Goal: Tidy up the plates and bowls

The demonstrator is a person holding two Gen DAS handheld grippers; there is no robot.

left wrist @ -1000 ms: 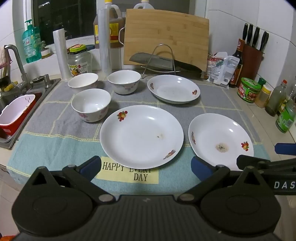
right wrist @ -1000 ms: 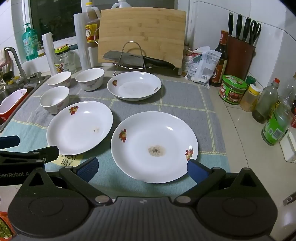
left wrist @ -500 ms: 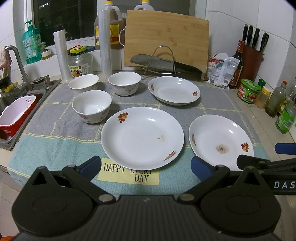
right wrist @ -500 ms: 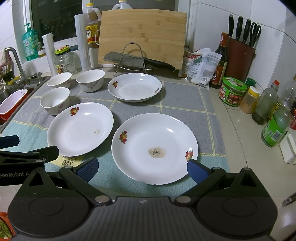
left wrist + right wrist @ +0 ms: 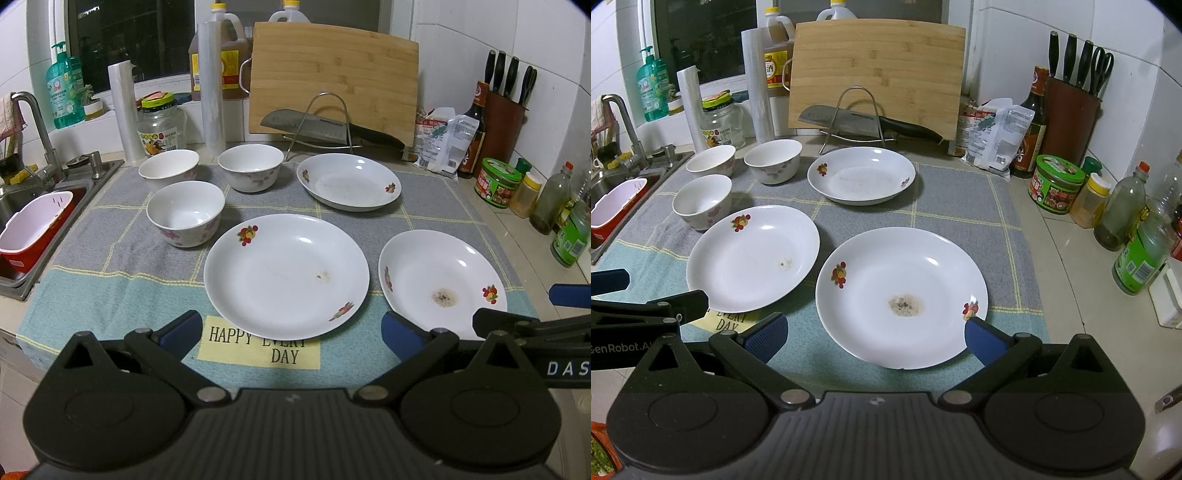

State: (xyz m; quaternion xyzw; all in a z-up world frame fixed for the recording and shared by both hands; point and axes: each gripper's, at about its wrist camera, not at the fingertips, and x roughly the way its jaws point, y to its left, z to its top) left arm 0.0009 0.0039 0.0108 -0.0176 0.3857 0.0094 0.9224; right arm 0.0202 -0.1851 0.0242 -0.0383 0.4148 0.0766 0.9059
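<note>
Both grippers hang low at the front edge of the counter with their fingers spread wide and nothing between them. The left gripper shows at the bottom of the left wrist view, and the right gripper at the bottom of the right wrist view.

On the grey and green dish mat lie three white plates with small fruit prints. The middle plate is in the centre of the left wrist view and covers part of the yellow label that reads "HAPPY EVERY DAY". The stained plate, with a brown spot in its middle, is at the lower centre of the right wrist view, just beside the middle plate. The far plate is above them, in front of the knife rack and the bamboo cutting board.

Three white bowls with pink flowers stand upright in the upper left: the near bowl, the left bowl and the right bowl. They are near each other; none is stacked.

The sink is at the left edge, and a knife block stands at the upper right.
</note>
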